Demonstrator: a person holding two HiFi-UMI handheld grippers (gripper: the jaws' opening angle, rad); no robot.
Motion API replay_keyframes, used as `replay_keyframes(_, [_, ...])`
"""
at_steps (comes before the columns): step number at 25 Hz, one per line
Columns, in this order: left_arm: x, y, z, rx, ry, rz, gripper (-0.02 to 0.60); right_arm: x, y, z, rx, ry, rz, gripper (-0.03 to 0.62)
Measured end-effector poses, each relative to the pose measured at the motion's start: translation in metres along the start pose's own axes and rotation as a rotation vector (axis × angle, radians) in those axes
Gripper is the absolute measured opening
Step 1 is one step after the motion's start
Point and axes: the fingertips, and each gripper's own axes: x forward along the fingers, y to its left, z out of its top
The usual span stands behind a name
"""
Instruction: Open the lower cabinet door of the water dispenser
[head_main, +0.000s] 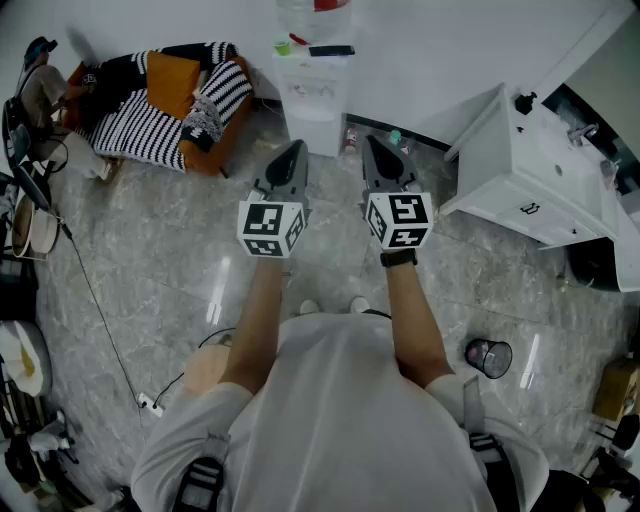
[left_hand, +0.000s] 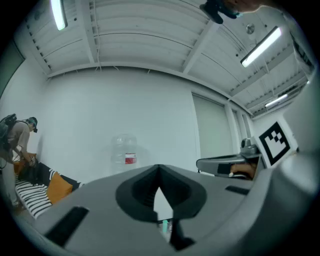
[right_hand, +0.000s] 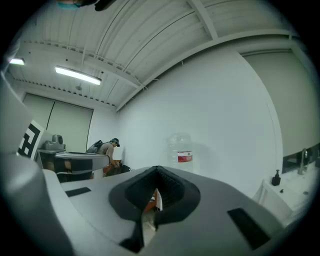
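Observation:
A white water dispenser (head_main: 313, 95) stands against the far wall with a clear bottle (left_hand: 125, 149) on top, which also shows in the right gripper view (right_hand: 182, 150). Its lower cabinet door (head_main: 317, 130) looks closed. My left gripper (head_main: 290, 152) and right gripper (head_main: 371, 146) are held level side by side, pointing at the dispenser from a short way back and touching nothing. In the left gripper view the left gripper (left_hand: 159, 170) has its jaws together with nothing held. The right gripper (right_hand: 156, 172) is likewise shut and empty.
A sofa with a striped blanket and orange cushion (head_main: 165, 95) stands left of the dispenser. A white sink cabinet (head_main: 540, 175) stands to the right. A small bin (head_main: 489, 357), a floor cable (head_main: 100, 310) and a power strip (head_main: 150, 404) are nearby. Another person (left_hand: 15, 142) bends over the sofa.

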Motion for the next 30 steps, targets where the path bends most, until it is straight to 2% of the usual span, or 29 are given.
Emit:
replay_keyframes(9, [-0.027, 0.017, -0.004, 0.003, 0.005, -0.005, 0.002, -0.002, 0.030, -0.003, 0.114, -0.009, 0.002, 0.009])
replay_keyframes(17, [-0.046, 0.040, -0.016, -0.027, 0.002, -0.024, 0.002, 0.001, 0.065, -0.019, 0.099, 0.019, -0.014, 0.009])
replay_keyframes(24, [-0.032, 0.051, -0.014, -0.038, -0.012, -0.041, 0.002, 0.020, 0.067, -0.013, 0.065, 0.004, -0.043, 0.009])
replay_keyframes(30, [-0.002, 0.069, -0.036, -0.021, 0.027, -0.055, 0.002, 0.052, 0.051, -0.046, 0.068, 0.086, -0.074, 0.009])
